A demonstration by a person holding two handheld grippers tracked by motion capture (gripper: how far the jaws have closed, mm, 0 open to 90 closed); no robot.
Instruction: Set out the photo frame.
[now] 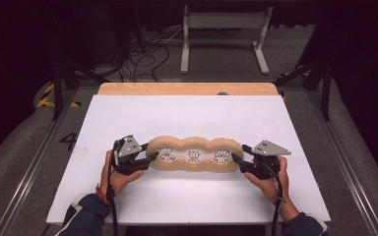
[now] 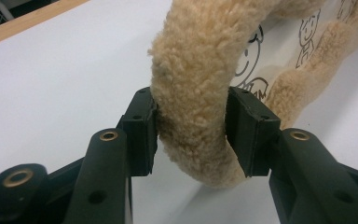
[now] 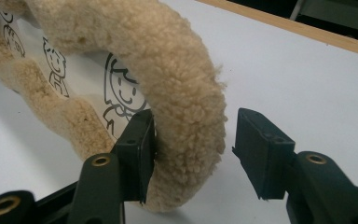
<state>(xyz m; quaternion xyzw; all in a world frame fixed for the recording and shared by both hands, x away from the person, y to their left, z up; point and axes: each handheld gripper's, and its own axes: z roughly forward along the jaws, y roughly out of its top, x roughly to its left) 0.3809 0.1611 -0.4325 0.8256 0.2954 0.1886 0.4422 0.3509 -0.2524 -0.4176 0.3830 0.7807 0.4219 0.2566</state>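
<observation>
Left claw (image 2: 191,133) sits clamped on the near end loop of the fleece-trimmed cloth (image 2: 200,79), both pads pressed into the pile. Right claw (image 3: 193,149) is spread around the opposite end: inner pad touching the fleece rim, outer pad standing apart from it, so no grip there yet. High view shows the left claw (image 1: 150,158) and right claw (image 1: 236,158) at the two ends of the cloth (image 1: 194,154), which lies flat and stretched lengthwise near the middle of the white counter (image 1: 187,113), three lobes with a cartoon figure printed in each, tan fleece border all round. Hands behind each claw, sleeves at the bottom edge. Step in hand looks like taking hold of both ends. Next move probably calls for pinching the right claw down onto the rim before any lift, fold or pull.
</observation>
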